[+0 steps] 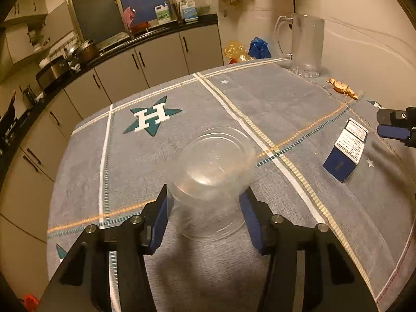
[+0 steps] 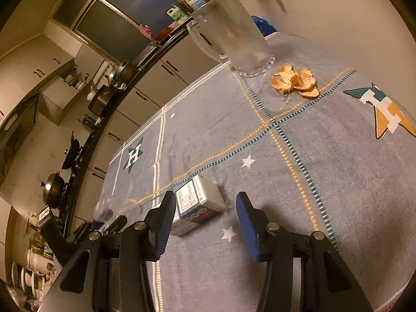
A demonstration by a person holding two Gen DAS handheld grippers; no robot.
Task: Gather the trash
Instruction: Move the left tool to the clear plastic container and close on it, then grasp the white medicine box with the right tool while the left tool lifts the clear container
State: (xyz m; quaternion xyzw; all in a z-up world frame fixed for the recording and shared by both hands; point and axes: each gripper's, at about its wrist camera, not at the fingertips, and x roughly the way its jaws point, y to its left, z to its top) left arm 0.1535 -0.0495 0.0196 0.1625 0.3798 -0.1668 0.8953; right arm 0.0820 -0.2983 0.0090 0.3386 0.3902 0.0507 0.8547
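Observation:
A clear plastic bowl (image 1: pixel 213 176) sits tilted on the grey tablecloth (image 1: pixel 182 143), and my left gripper (image 1: pixel 205 205) is shut on it, a blue pad against each side. A small blue and white carton (image 1: pixel 347 150) lies to its right; in the right wrist view the carton (image 2: pixel 197 205) lies just ahead of my right gripper (image 2: pixel 205 208), which is open and empty above it. Orange peel scraps (image 2: pixel 296 80) lie near a glass mug (image 2: pixel 234 31). The right gripper's tips also show at the right edge of the left wrist view (image 1: pixel 397 127).
The glass mug (image 1: pixel 304 44) stands at the table's far right corner. Blue and yellow bags (image 1: pixel 247 49) lie beyond the far edge. Kitchen cabinets and a counter with pots (image 1: pixel 83 49) run along the left.

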